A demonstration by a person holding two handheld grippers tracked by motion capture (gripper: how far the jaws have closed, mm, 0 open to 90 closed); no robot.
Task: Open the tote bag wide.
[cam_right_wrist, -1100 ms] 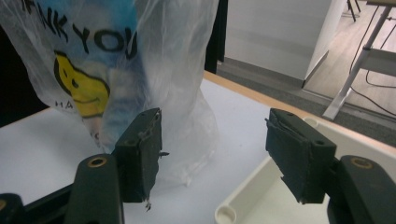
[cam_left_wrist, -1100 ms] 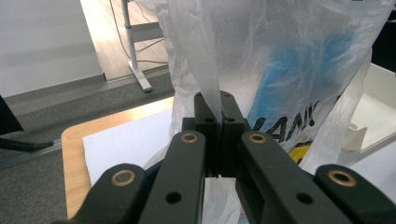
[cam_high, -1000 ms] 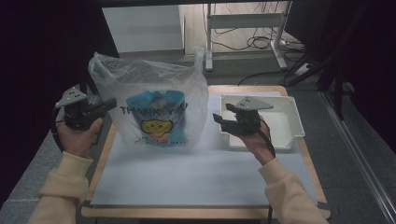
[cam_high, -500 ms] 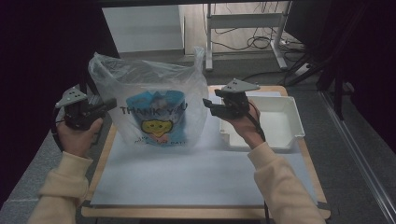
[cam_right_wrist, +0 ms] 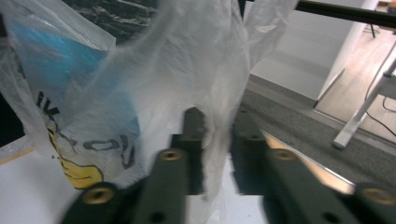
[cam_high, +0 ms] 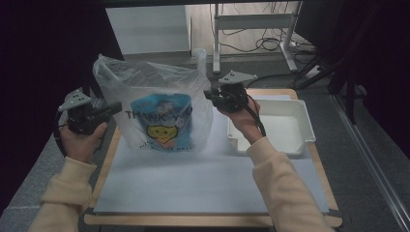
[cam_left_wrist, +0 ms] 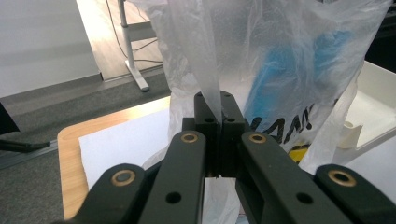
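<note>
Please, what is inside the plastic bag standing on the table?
The plastic bag is translucent; through it nothing solid shows, but its blue and yellow print covers the middle, so the bottom stays hidden. The left gripper pinches one handle.

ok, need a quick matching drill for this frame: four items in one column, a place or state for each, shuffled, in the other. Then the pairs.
Items:
1. left hand-held gripper
2. right hand-held gripper
3. plastic bag
4. white tray

Place or state:
A. at the table's right side
B. stands upright between the two hands, smiley print facing the high view
C. jaws shut on a strip of the bag's plastic
D. jaws just closing, a fold of the bag's plastic between them, a gap on one side

Pairs: 1-C, 2-D, 3-B, 4-A
</note>
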